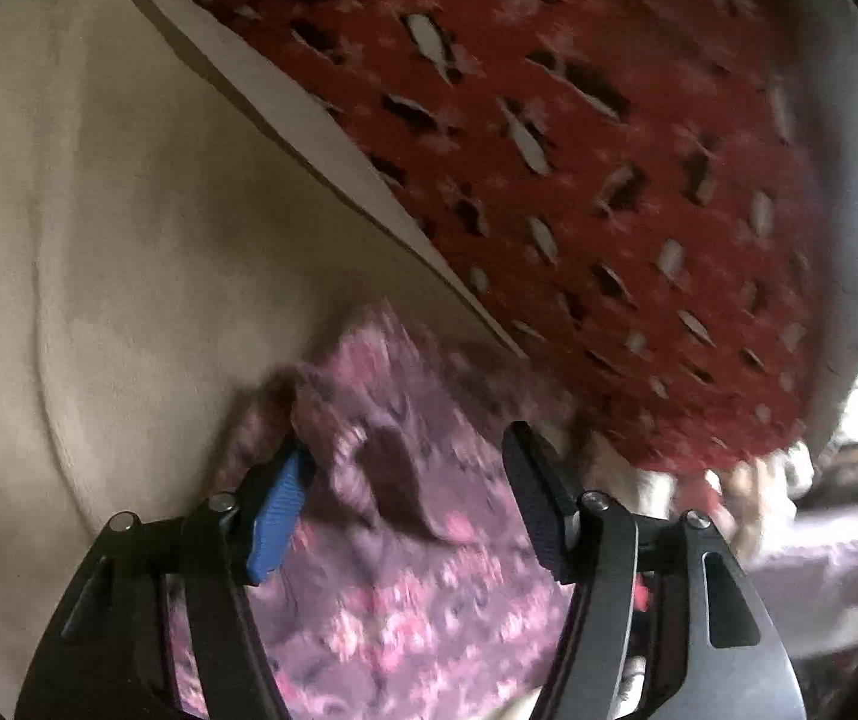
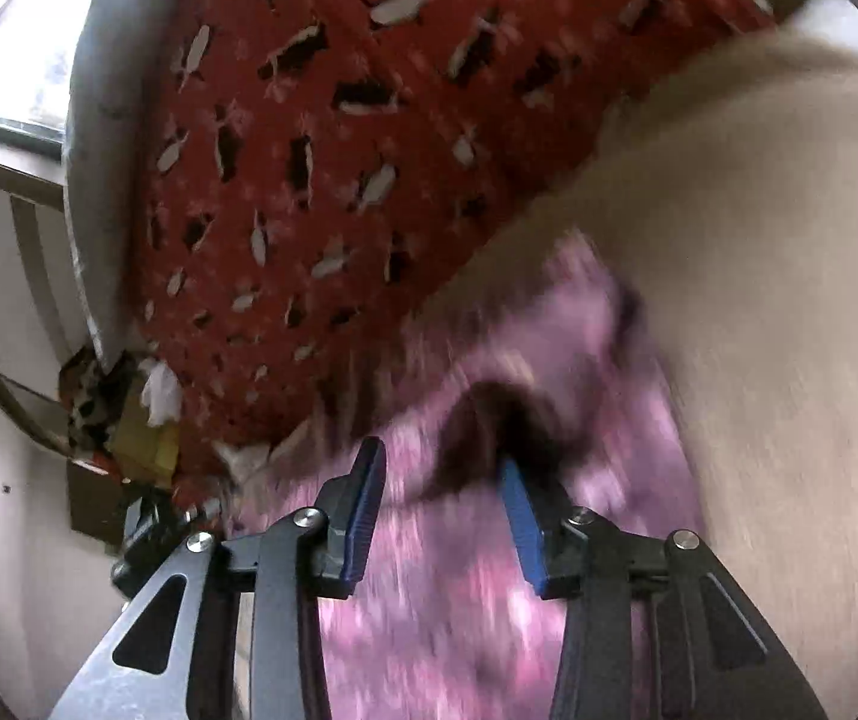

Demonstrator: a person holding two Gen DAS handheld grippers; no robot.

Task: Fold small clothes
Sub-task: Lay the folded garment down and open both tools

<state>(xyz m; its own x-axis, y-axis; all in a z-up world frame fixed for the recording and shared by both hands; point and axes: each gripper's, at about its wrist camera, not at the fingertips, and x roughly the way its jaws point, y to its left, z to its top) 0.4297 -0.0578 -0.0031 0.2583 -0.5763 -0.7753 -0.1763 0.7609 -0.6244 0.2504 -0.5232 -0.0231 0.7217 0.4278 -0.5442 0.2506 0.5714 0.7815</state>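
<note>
A small purple-and-pink floral garment [image 1: 405, 540] lies on a beige sheet [image 1: 99, 240], blurred in both views. My left gripper [image 1: 410, 444] hovers over it with its jaws wide apart and nothing pressed between the pads; it is open. In the right wrist view the same garment [image 2: 429, 630] spreads beneath my right gripper [image 2: 441, 456]. Its blue pads [image 2: 363, 510] stand apart, so it is open. A dark fold of the cloth [image 2: 489, 420] sits just beyond the right-hand pad. Blur hides whether that pad touches it.
A red blanket with white and black leaf shapes [image 1: 579, 150] [image 2: 309, 150] borders the beige sheet [image 2: 759, 240]. Past its edge are a window [image 2: 27, 60], a pale wall and a cluttered cardboard box [image 2: 105, 420]. The other gripper's black frame [image 2: 147, 534] shows at lower left.
</note>
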